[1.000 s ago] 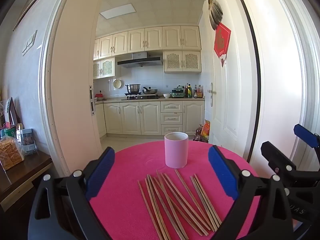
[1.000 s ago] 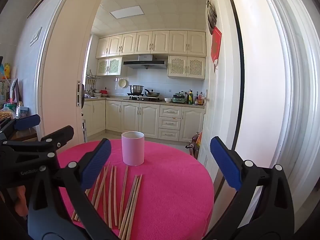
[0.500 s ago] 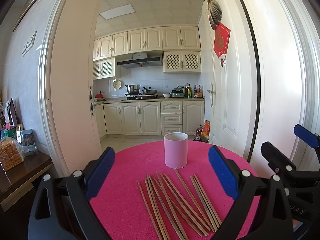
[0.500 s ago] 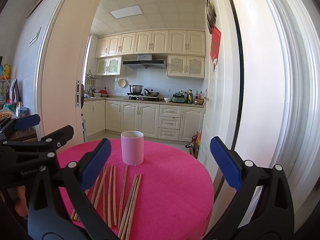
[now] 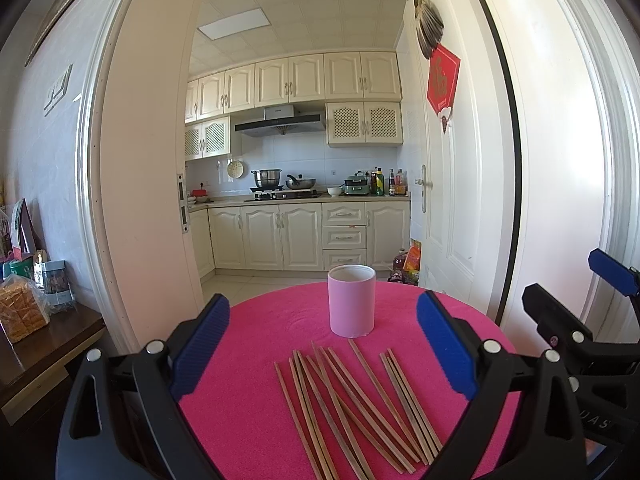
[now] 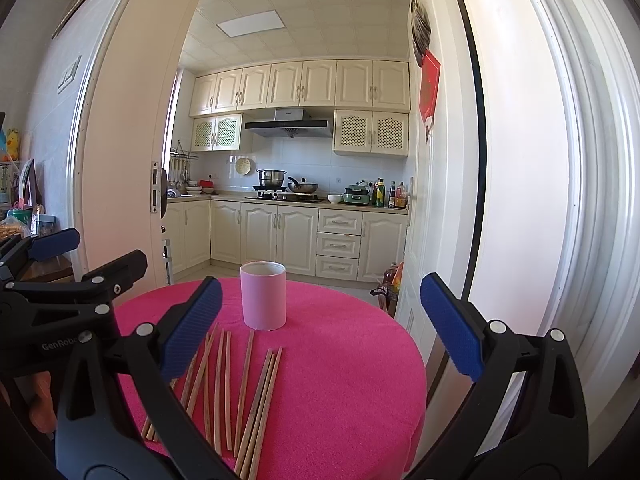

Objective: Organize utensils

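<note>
Left wrist view: the left hand-held gripper (image 5: pixel 322 342) was spread wide, holding nothing, above a round table (image 5: pixel 248 396) covered in pink. Loose chopsticks (image 5: pixel 352 404) lay fanned on the table between its blue pads, just in front of an upright pink cup (image 5: pixel 351 306). The right hand-held gripper (image 5: pixel 576 292) showed at the right edge.

Right wrist view: the right hand-held gripper (image 6: pixel 320 320) was also wide apart and empty. The chopsticks (image 6: pixel 232 384) lay left of centre, the cup (image 6: pixel 263 295) beyond them.
</note>
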The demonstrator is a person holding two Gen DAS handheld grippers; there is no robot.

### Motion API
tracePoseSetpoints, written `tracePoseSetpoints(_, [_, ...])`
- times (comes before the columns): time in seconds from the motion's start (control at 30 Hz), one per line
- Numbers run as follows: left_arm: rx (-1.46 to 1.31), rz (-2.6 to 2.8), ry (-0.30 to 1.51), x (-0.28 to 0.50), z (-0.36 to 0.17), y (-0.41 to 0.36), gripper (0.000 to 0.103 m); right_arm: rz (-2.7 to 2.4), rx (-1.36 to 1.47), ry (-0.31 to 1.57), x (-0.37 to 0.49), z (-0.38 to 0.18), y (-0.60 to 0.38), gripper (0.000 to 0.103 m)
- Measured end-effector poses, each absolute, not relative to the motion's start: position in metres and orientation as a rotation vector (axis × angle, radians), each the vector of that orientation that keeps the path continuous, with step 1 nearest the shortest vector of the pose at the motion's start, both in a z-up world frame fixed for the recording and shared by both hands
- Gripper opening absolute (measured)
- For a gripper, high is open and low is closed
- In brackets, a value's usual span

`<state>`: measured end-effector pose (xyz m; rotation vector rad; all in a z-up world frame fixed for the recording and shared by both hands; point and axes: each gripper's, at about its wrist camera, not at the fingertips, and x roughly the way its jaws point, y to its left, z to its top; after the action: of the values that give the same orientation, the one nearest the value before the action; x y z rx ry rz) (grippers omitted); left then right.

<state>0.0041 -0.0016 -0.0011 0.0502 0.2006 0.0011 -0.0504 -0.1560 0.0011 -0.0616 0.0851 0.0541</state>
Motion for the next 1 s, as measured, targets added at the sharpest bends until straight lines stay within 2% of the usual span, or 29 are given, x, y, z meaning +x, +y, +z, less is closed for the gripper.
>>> tracePoseSetpoints(1.0, [0.065, 0.114, 0.202, 0.042, 0.008, -0.042, 0.093, 0.191, -0.077, 0.099, 0.014, 0.015, -0.201, 0.097])
